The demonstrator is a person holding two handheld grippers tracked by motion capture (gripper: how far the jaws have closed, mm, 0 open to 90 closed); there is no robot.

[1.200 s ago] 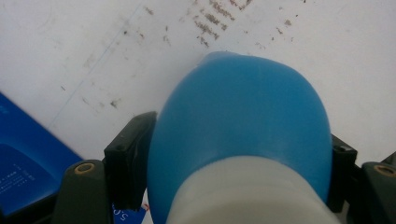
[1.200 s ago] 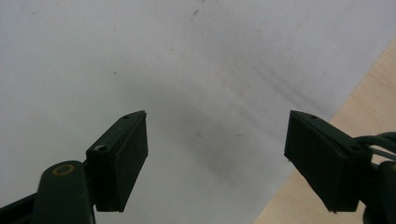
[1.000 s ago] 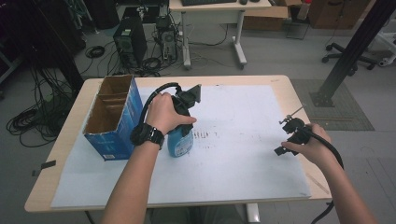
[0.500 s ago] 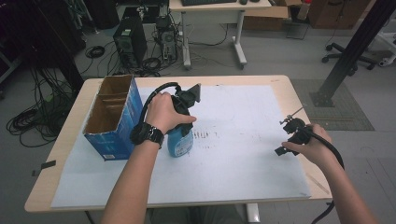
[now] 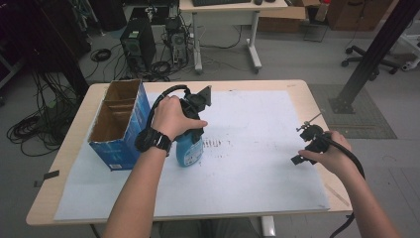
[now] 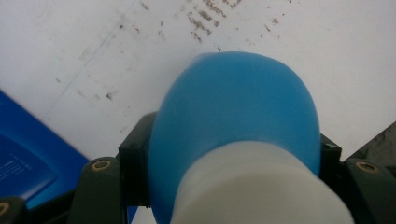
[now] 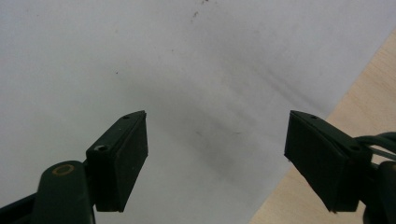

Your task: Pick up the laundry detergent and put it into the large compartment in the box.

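Bottle: blue bottle (image 5: 189, 148) with a white label, standing upright on the white paper sheet (image 5: 247, 163), just right of the box
Box: open blue cardboard box (image 5: 116, 124) at the left side of the sheet, dividers inside
Left gripper: left gripper (image 5: 193, 121) comes down on the bottle from above, jaws clamped either side of its blue body (image 6: 233, 121)
Right gripper: right gripper (image 5: 309, 144) sits well right of the box near the sheet's right edge, jaws wide apart (image 7: 215, 158), nothing between them, just paper and a strip of wooden table (image 7: 369, 107)
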